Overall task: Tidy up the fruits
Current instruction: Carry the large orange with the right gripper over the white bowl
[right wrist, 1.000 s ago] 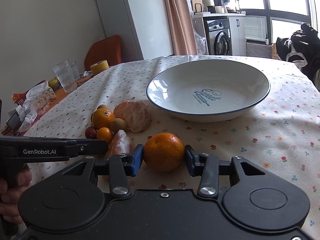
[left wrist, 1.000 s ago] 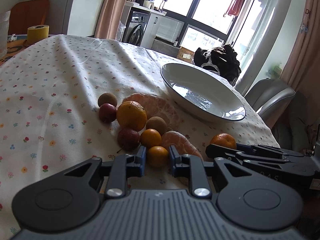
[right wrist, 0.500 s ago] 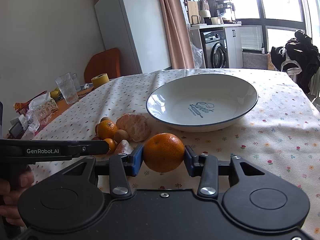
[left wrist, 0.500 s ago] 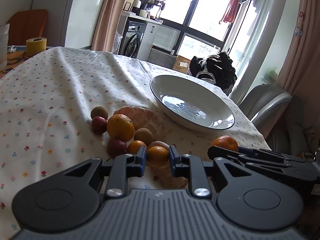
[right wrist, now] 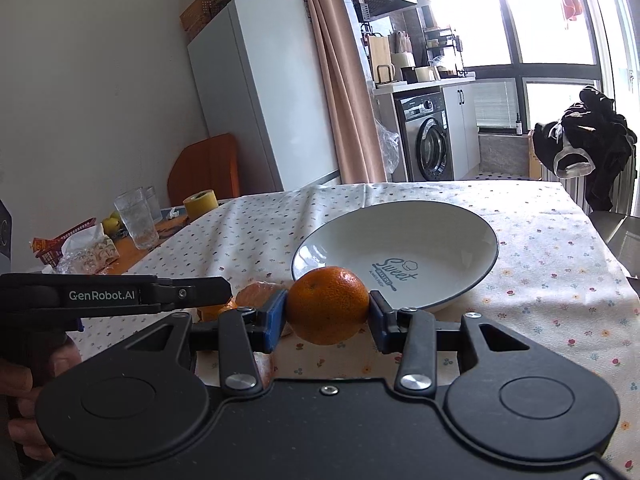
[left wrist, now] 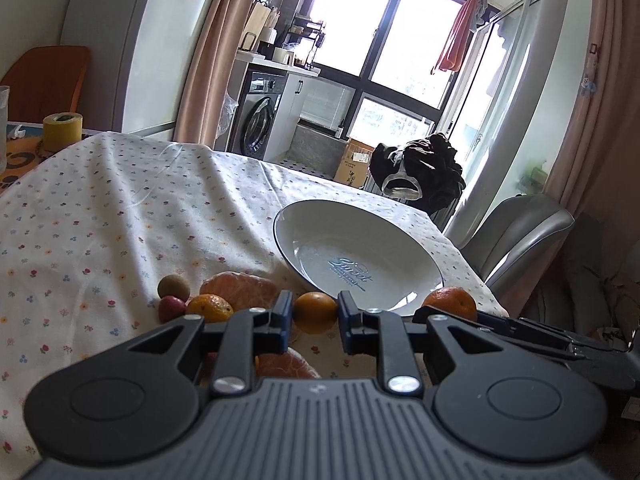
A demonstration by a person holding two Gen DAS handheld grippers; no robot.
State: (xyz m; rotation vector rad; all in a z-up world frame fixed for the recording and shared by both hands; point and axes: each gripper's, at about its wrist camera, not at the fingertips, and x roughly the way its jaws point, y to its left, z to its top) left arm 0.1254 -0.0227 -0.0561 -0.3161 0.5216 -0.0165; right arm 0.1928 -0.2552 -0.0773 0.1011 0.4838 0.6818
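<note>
My left gripper (left wrist: 314, 314) is shut on a small orange (left wrist: 315, 312), held above the tablecloth just short of the white bowl (left wrist: 372, 236). My right gripper (right wrist: 327, 312) is shut on a larger mandarin (right wrist: 328, 304), lifted in front of the same bowl (right wrist: 452, 236), which holds nothing. In the left wrist view that mandarin (left wrist: 450, 303) shows at the right gripper's tip. On the cloth lie peeled citrus pieces (left wrist: 240, 290), another orange (left wrist: 210, 309), a brown kiwi-like fruit (left wrist: 173, 287) and a small red fruit (left wrist: 171, 307). One more peeled piece (left wrist: 286, 364) lies under my left fingers.
A yellow tape roll (left wrist: 62, 133) and drinking glasses (right wrist: 136, 222) stand at the table's far left beside snack packets (right wrist: 80, 248). A grey chair (left wrist: 520, 236) sits past the right table edge, and dark clothes (left wrist: 420, 176) hang beyond the far edge.
Both grippers have risen off the table with their fruit and tilted upward. The fruit pile now sits lower in both views, and the bowl is nearer.
</note>
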